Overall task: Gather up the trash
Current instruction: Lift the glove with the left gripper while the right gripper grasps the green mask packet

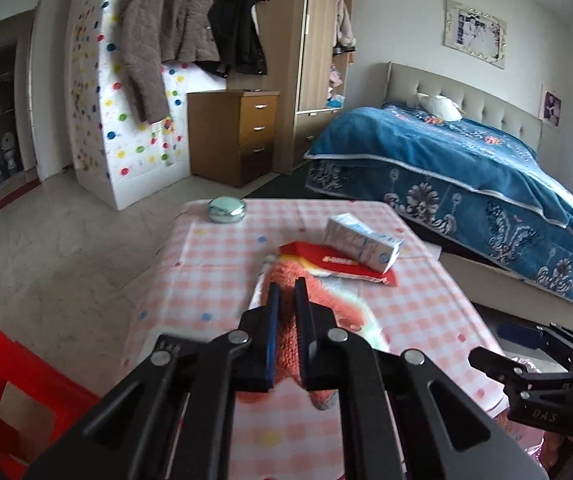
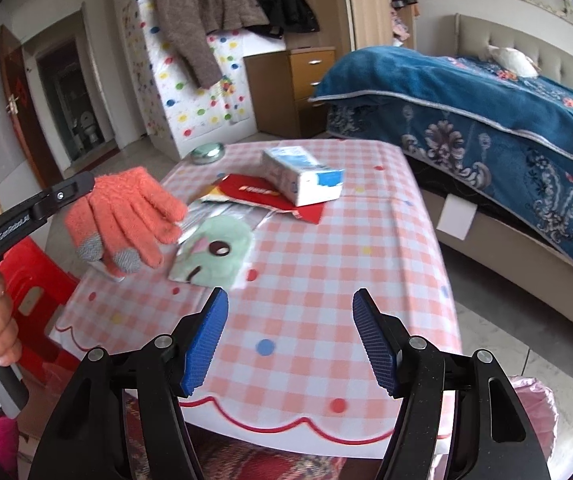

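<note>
Nearest, the right gripper [image 2: 288,340] hangs with its ribbed blue pads [image 2: 374,344] spread wide over the front edge of the bench [image 2: 326,280], holding nothing. The bench wears a pink-and-white checked cloth with coloured dots and a red scalloped hem. To the left, the left gripper [image 1: 287,304] is clamped on a fuzzy orange knit glove [image 2: 126,216] with grey fingertips, which dangles above the bench's left side. Just beside the glove lies a flat pale-green wrapper [image 2: 214,254] printed with a cartoon face, on crinkled silvery foil. Farther back, a red packet [image 2: 262,194] with small white lettering too blurred to read lies flat, and a rectangular blue-and-white carton [image 2: 302,178] rests partly on it. At the far left corner sits a round shiny metal tin [image 1: 226,209]. Beyond stands a bed [image 1: 466,172] under a blue floral blanket.
</note>
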Demonstrator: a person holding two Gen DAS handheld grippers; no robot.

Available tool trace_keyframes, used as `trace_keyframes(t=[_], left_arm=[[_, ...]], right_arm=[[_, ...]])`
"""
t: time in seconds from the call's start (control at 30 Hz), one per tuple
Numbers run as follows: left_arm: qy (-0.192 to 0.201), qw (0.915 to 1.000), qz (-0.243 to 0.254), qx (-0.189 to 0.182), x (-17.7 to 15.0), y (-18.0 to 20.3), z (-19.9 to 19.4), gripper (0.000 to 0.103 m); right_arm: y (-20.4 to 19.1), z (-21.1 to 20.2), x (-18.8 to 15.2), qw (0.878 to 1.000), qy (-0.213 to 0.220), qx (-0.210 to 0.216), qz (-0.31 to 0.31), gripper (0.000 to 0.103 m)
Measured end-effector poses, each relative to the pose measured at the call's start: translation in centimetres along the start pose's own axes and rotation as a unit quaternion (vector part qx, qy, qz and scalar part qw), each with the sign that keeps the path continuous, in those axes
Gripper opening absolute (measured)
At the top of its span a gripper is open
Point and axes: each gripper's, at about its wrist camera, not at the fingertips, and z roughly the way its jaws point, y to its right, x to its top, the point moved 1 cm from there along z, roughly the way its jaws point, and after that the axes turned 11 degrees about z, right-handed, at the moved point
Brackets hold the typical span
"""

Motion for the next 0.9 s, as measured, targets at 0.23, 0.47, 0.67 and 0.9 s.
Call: trace_keyframes(t=[0.23, 0.47, 0.67, 0.9], left_arm=[[-0.019, 0.9992, -0.034, 0.006, -2.4, -2.9, 0.6, 0.006], [-0.039, 0.9982, -0.046, -0.005, -4.7, -3.8, 1.9, 0.006], [-0.058, 0.9965, -0.06, -0.011, -6.3, -4.5, 3.1, 0.006], [-0.06, 0.9964, -0.06, -0.008, -6.7, -4.7, 3.2, 0.006]], right_arm=[[-3.7, 3.3, -0.2, 0.999, -0.023, 0.018, -0.034, 0.047], [-5.9, 7.4, 0.4, 0.998, -0.044, 0.021, -0.034, 0.066], [-6.5, 10.5, 0.7, 0.998, -0.059, -0.004, -0.031, 0.081], [-7.4, 12.0, 0.0, 0.995, -0.068, -0.018, -0.067, 0.074]])
